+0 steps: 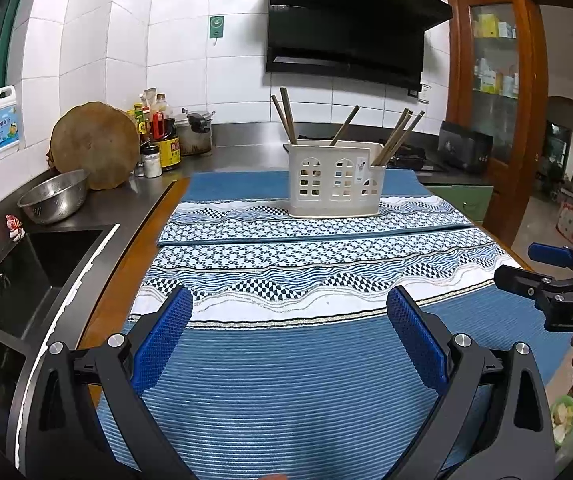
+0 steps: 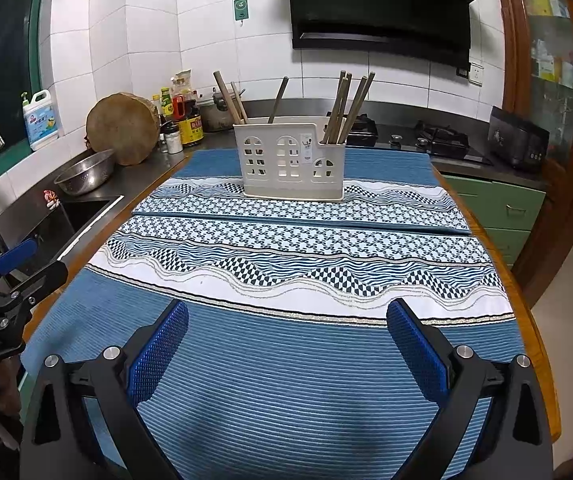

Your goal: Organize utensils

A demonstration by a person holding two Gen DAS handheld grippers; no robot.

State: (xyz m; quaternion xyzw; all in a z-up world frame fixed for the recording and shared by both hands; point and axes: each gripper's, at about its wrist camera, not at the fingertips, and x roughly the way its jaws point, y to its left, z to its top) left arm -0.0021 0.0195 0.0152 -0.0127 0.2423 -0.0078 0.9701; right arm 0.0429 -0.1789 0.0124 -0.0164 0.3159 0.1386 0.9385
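Left wrist view: chopsticks [image 1: 396,136] stand in holder [image 1: 334,178]; both jaws spread.

You get even, cool overhead light; soft shadows fall on the mat [image 2: 286,380], the wall tiles [image 1: 174,40] bow with fisheye distortion, and the corners go dark.

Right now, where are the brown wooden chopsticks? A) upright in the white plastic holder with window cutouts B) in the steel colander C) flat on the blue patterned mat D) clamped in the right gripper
A: the brown wooden chopsticks stand in the white plastic holder with window cutouts, spread across its compartments, while the left gripper and right gripper are both open and hold nothing above the blue patterned mat.
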